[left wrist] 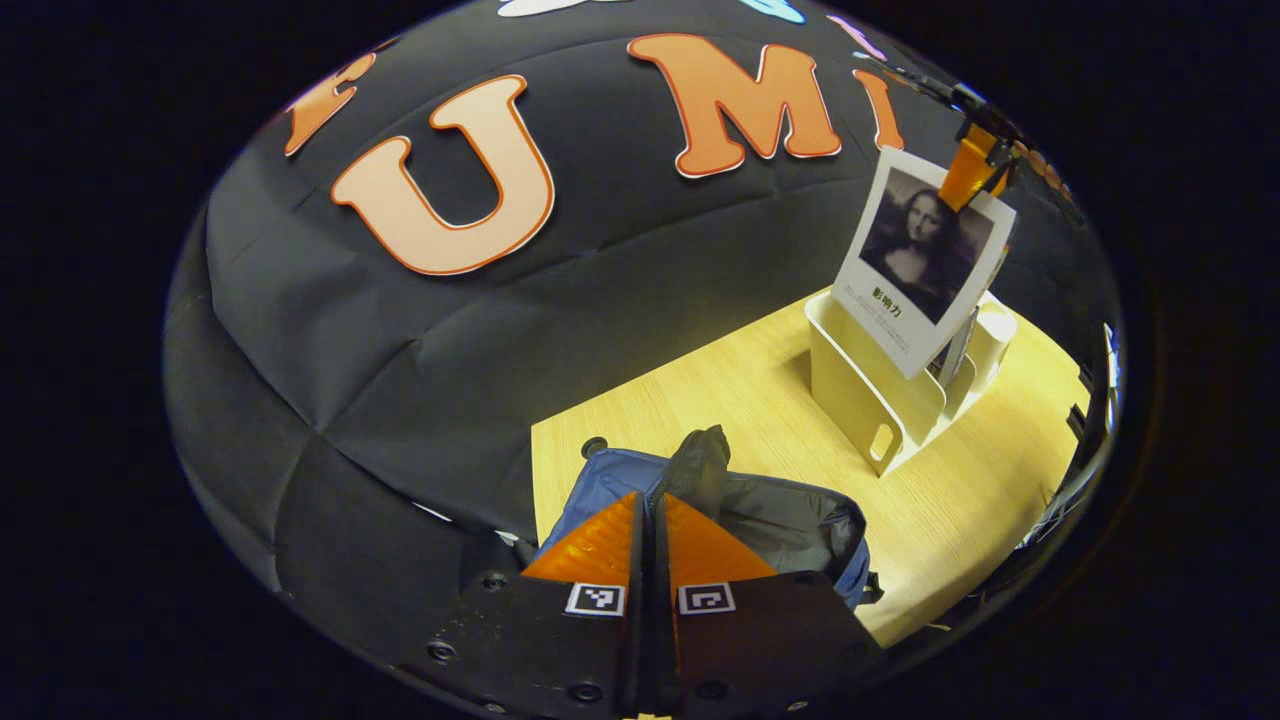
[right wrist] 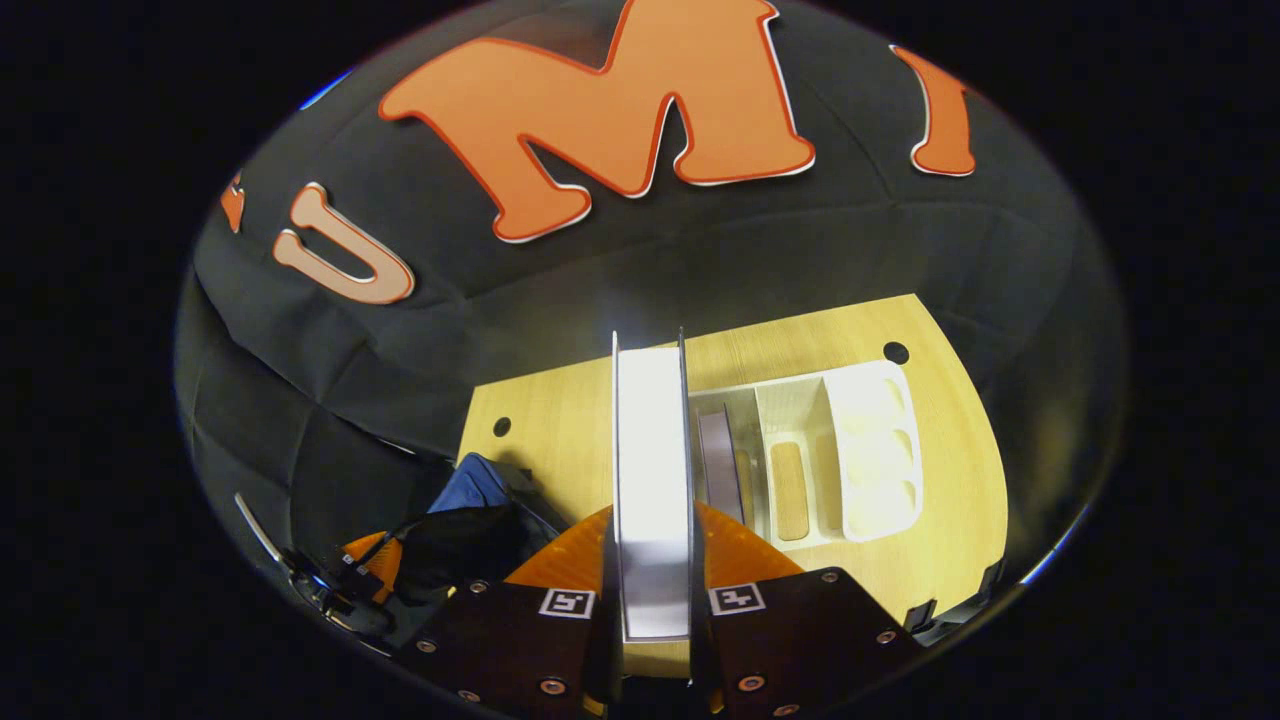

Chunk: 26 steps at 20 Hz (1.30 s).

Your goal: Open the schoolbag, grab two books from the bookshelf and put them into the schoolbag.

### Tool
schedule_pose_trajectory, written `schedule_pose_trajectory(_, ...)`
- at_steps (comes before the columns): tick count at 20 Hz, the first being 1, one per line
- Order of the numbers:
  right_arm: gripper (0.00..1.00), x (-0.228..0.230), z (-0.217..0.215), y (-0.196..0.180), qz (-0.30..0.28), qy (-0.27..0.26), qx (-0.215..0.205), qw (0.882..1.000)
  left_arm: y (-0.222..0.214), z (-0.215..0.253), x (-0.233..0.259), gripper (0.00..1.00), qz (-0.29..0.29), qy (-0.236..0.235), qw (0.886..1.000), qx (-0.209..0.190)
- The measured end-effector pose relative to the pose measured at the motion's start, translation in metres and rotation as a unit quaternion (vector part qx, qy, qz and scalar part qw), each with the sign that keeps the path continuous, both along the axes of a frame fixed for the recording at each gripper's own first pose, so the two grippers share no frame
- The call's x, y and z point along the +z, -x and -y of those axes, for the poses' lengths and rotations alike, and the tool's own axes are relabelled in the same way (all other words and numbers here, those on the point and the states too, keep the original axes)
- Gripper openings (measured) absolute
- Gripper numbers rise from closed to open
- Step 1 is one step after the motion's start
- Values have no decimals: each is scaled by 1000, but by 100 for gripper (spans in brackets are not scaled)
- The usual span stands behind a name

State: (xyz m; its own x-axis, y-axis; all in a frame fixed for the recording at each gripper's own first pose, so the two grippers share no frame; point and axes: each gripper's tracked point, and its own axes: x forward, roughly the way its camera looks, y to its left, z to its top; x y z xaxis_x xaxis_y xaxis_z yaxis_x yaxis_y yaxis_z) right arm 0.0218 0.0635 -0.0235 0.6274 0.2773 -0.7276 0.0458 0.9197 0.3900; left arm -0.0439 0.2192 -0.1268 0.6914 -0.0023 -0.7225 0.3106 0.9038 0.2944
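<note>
Book lifted clear of the bookshelf, bound for the schoolbag.

Right gripper (right wrist: 652, 560) clamped on the book (right wrist: 652, 470), held above the bookshelf (right wrist: 870, 440) on the bench (right wrist: 560, 420). Left gripper (left wrist: 652, 530) closed on the dark flap of the schoolbag (left wrist: 790, 525) (mouth held up). Best kept spine-vertical, carried across, lowered inside before release.

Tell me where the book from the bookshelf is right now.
The book is clamped between the right gripper fingers, lifted above the white bookshelf. In the left gripper view it hangs over the shelf, right of the schoolbag.
</note>
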Motion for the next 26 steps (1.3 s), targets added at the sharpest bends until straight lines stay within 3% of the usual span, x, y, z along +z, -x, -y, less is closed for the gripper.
schedule_pose_trajectory(5,27,28,-11,30,29,-71,9,997,-6,-2,5,6,-10,-1,1000,-3)
schedule_pose_trajectory(9,27,23,-34,53,33,-123,22,992,-14,-4,10,5,-22,5,1000,0)
schedule_pose_trajectory(17,26,-36,-100,86,-9,-204,34,978,-19,5,11,5,-53,26,998,-13)
schedule_pose_trajectory(22,26,-74,-150,98,-38,-260,36,964,-20,6,14,5,-67,34,997,-14)
schedule_pose_trajectory(26,25,-111,-181,100,-57,-266,25,962,-17,6,12,5,-74,43,996,-22)
